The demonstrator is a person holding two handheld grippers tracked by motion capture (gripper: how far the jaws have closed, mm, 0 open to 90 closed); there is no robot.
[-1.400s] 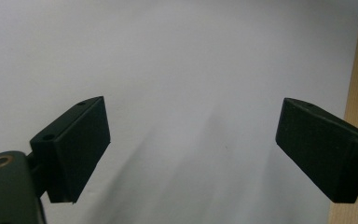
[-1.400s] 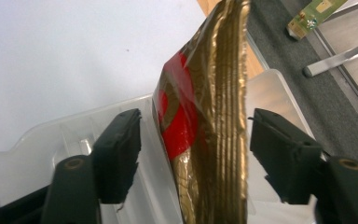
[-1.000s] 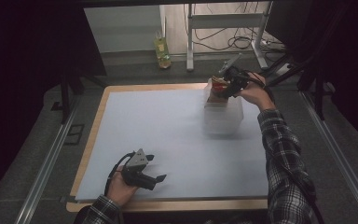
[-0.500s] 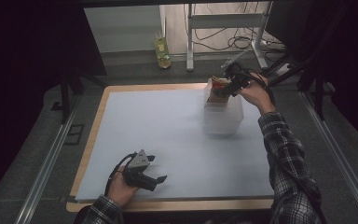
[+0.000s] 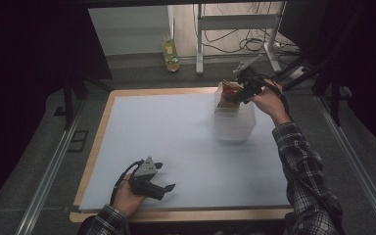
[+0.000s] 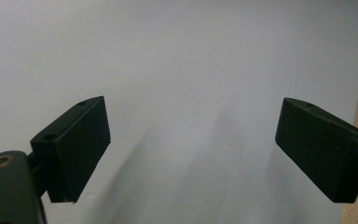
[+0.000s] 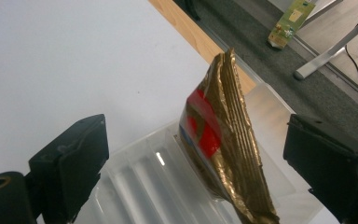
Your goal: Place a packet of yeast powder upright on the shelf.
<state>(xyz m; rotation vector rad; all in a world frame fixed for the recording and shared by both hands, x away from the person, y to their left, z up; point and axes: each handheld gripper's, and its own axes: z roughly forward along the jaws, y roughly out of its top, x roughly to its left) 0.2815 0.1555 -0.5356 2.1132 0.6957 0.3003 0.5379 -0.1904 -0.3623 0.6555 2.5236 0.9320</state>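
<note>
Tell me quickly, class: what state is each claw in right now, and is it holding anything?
Left claw: open, holding nothing, over the white table sheet.
Right claw: open, jaws just widened; the gold snack packet stands between them in the clear bin, ungripped.

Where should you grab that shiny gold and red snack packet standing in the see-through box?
Probably the crimped top edge of the gold and red foil packet, from above: it stands upright in the clear plastic box, seal poking over the rim, thin enough for the jaws.
</note>
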